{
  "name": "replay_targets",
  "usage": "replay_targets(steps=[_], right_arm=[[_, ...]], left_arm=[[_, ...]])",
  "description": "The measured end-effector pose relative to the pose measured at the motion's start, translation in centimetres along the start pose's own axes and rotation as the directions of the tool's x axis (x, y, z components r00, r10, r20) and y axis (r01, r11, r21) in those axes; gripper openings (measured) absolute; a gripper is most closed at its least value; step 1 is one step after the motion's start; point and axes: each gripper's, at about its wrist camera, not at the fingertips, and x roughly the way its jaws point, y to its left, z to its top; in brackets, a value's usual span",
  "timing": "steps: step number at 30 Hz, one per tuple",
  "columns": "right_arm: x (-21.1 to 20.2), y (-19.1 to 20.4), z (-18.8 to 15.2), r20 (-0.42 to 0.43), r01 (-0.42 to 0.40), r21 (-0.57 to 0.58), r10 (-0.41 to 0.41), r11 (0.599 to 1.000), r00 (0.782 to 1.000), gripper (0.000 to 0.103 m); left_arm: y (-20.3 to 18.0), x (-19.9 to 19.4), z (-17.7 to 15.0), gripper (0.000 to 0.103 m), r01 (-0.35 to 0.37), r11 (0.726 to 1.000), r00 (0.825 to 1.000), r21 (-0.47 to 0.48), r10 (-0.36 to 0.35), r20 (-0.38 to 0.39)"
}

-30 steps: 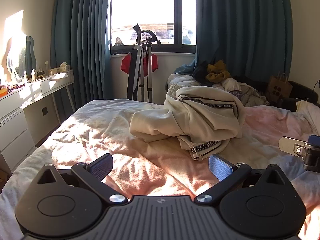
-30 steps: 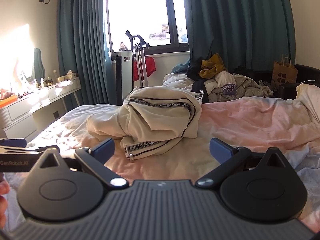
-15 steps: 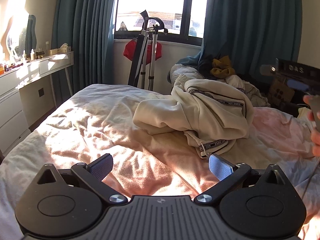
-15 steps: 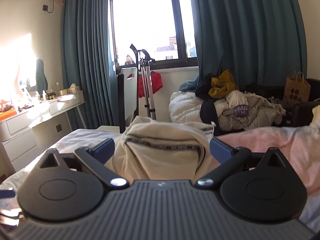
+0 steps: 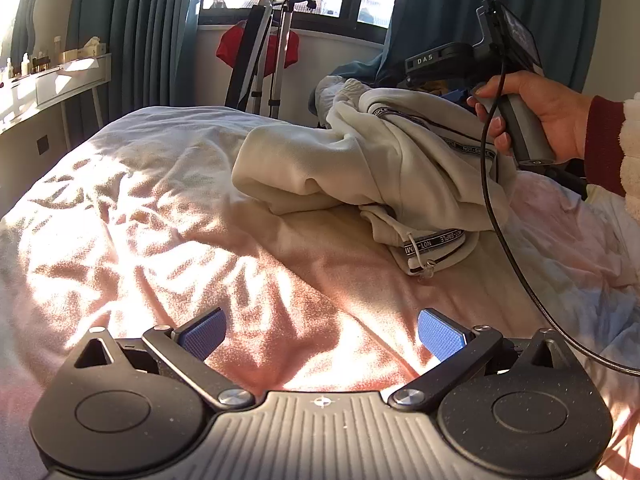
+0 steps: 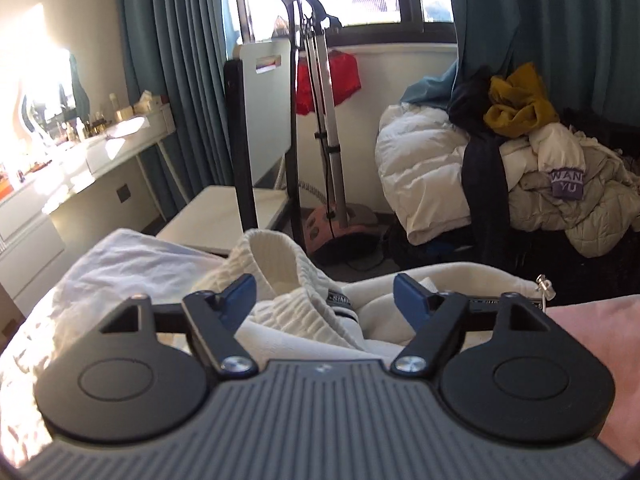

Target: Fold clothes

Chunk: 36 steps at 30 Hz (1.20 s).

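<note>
Having moved within one second from the near edge of the bed up over the crumpled cream garment, right gripper now with jaws wide around its ribbed cuff, left gripper wide, low, near, suggesting a grasp soon.

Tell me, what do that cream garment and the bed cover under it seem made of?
The cream garment looks like soft matte fleece-type knit, with a ribbed cuff and woven lettered tape trim. The bed cover seems a thin, finely fuzzy fabric, judging by its small crinkles; exact fibres can't be told.
</note>
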Motion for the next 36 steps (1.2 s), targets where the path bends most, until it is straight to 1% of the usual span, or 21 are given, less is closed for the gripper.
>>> replay_targets(steps=[1, 2, 3, 5, 6, 7, 9, 11, 15, 17, 21, 25, 28, 31, 36], right_arm=[[0.5, 0.0, -0.3, -0.013, -0.01, 0.012, 0.01, 1.0, 1.0, 0.067], [0.5, 0.0, -0.5, -0.016, -0.04, 0.027, 0.041, 0.999, 0.999, 0.059], [0.5, 0.0, -0.7, -0.018, -0.074, 0.041, 0.075, 0.996, 0.997, 0.041], [-0.1, 0.9, -1.1, -0.028, -0.119, 0.002, 0.119, 0.993, 0.992, 0.03], [-0.6, 1.9, -1.2, -0.036, -0.115, -0.058, 0.113, 0.992, 0.993, 0.021], [-1.3, 2.7, -1.3, -0.041, -0.106, -0.1, 0.103, 0.989, 0.994, 0.018], [-3.4, 3.7, -1.5, -0.026, -0.106, -0.116, 0.104, 0.987, 0.994, 0.012], [-6.0, 4.4, -1.7, -0.008, -0.115, -0.124, 0.115, 0.986, 0.993, 0.01], [-12.2, 6.3, -2.9, 0.031, -0.114, -0.167, 0.121, 0.979, 0.992, 0.008], [-15.5, 6.9, -3.8, 0.046, -0.135, -0.171, 0.144, 0.976, 0.988, 0.008], [-22.5, 8.9, -6.9, 0.078, -0.177, -0.203, 0.196, 0.963, 0.977, 0.007], [-28.1, 10.5, -11.6, 0.069, -0.221, -0.209, 0.24, 0.953, 0.968, 0.007], [-30.1, 10.6, -15.8, 0.06, -0.237, -0.165, 0.249, 0.957, 0.967, 0.007], [-30.1, 10.0, -20.2, 0.046, -0.232, -0.097, 0.237, 0.968, 0.97, 0.007], [-29.3, 9.7, -23.2, 0.05, -0.23, -0.037, 0.232, 0.972, 0.971, 0.008]], left_arm=[[0.2, 0.2, 0.0, 0.103, -0.002, 1.0, 1.0, -0.007, 0.002, 0.0], [0.5, 0.3, 0.1, 0.103, -0.002, 1.0, 1.0, -0.017, 0.002, -0.001], [0.7, 0.4, 0.1, 0.103, 0.0, 1.0, 1.0, -0.029, 0.0, -0.004], [1.2, 0.4, 0.2, 0.103, 0.009, 0.998, 1.0, -0.055, -0.009, -0.006], [1.4, 0.3, 0.2, 0.103, 0.01, 0.998, 1.0, -0.064, -0.011, -0.004], [1.6, 0.1, 0.3, 0.103, 0.009, 0.997, 1.0, -0.075, -0.009, -0.002], [1.9, -0.3, 0.5, 0.103, 0.01, 0.995, 1.0, -0.1, -0.009, 0.004], [2.1, -1.1, 0.7, 0.103, 0.019, 0.993, 1.0, -0.118, -0.017, 0.018], [1.9, -3.1, 1.0, 0.103, 0.012, 0.994, 0.998, -0.11, -0.005, 0.059], [1.9, -4.4, 1.2, 0.103, 0.022, 0.993, 0.996, -0.115, -0.012, 0.09], [2.4, -7.2, 1.6, 0.103, 0.049, 0.99, 0.988, -0.135, -0.028, 0.153], [3.0, -9.4, 1.8, 0.103, 0.062, 0.984, 0.98, -0.167, -0.029, 0.195], [3.3, -10.4, 1.7, 0.103, 0.071, 0.98, 0.979, -0.184, -0.033, 0.202], [3.2, -10.8, 1.4, 0.103, 0.065, 0.981, 0.979, -0.181, -0.028, 0.2], [2.2, -10.4, 0.7, 0.103, 0.008, 0.991, 0.983, -0.133, 0.017, 0.181]])
